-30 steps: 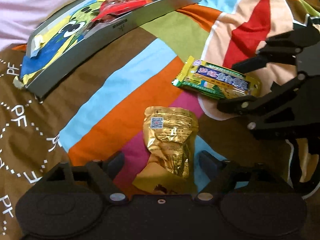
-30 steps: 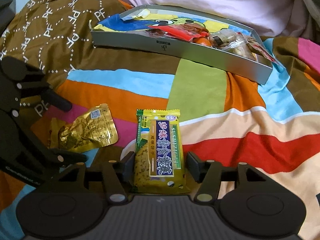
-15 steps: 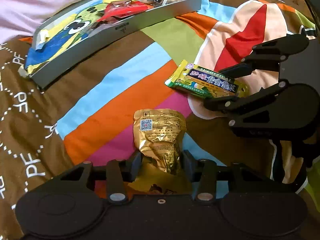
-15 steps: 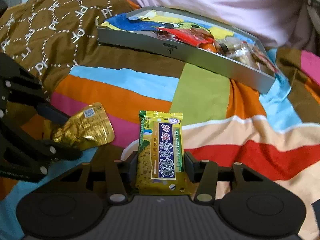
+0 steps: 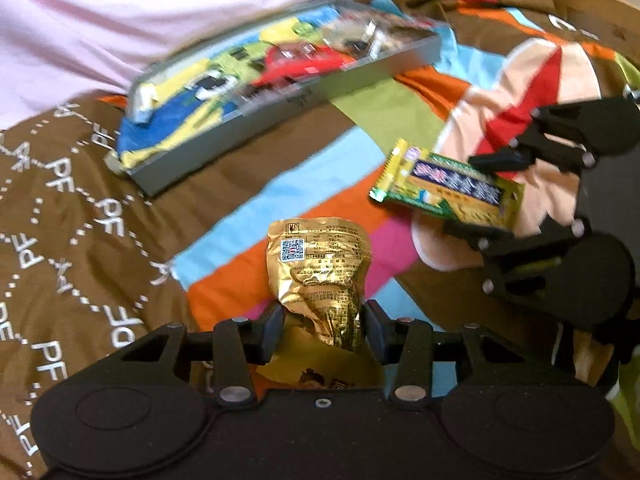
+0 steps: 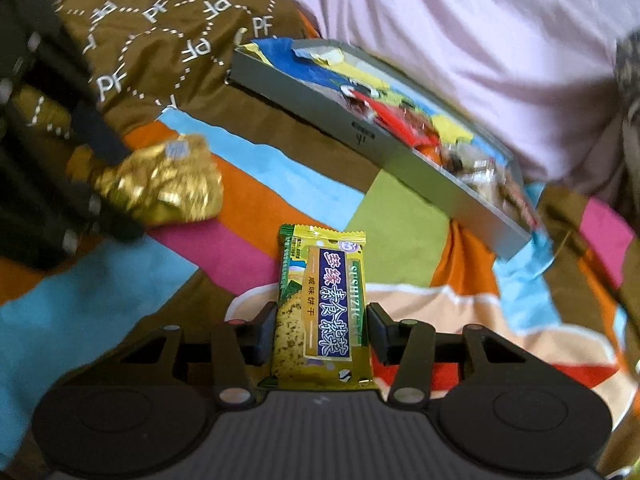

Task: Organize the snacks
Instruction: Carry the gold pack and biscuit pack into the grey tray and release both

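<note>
Left gripper clamped on crinkled gold foil pouch. Right gripper clamped on flat, glossy yellow-green cracker packet. Both above striped quilt; shallow grey tray of wrappers beyond.

gold packet gripped, grey tray beyond

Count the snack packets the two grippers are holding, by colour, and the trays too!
Crinkled gold foil snack packet, in the left gripper: 1
Yellow-green cracker packet with a blue label, in the right gripper: 1
Shallow grey metal tray, snacks inside too blurred to count: 1
Total: 3
</note>
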A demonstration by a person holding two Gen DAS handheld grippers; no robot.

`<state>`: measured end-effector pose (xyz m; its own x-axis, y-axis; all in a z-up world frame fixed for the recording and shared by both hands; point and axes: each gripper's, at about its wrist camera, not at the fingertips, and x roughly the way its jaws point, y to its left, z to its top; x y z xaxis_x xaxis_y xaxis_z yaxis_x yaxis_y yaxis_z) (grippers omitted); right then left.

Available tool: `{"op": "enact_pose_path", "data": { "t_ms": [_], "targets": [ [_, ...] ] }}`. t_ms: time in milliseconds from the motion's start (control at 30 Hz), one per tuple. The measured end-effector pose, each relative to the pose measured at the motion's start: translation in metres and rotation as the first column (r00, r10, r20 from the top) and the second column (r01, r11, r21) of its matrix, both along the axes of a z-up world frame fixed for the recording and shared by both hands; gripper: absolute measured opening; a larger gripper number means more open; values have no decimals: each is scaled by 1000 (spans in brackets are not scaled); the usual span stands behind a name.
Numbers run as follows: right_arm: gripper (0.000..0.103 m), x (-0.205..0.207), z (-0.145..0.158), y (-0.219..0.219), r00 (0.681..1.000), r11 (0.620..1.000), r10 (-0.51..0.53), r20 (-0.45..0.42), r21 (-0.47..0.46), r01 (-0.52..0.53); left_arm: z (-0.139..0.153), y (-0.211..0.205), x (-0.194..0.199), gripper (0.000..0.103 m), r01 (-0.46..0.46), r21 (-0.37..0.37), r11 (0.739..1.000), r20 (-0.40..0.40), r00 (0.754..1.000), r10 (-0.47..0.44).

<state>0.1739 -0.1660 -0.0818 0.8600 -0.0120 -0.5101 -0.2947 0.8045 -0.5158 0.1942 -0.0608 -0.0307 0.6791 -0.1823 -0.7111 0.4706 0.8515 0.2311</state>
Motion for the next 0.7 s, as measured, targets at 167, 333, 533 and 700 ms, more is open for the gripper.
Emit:
{"op": "enact_pose_path", "data": {
  "t_ms": [167,333,533,700],
  "targets": [
    [52,-5,8,0,995,1000,1,101,-9,0,15,6,5,46,-75,-54,996,72,994,79],
    [52,-3,28,-3,979,999,-15,202,41,7,34,16,19,46,-165,-190,968,121,974,190],
    [52,27,59,-3,950,992,0,312,120,-40,61,20,53,46,-242,-311,919,163,939,302],
    [52,67,78,-11,938,981,-6,347,182,-61,76,12,97,46,-285,-351,892,168,918,360]
  ]
}}
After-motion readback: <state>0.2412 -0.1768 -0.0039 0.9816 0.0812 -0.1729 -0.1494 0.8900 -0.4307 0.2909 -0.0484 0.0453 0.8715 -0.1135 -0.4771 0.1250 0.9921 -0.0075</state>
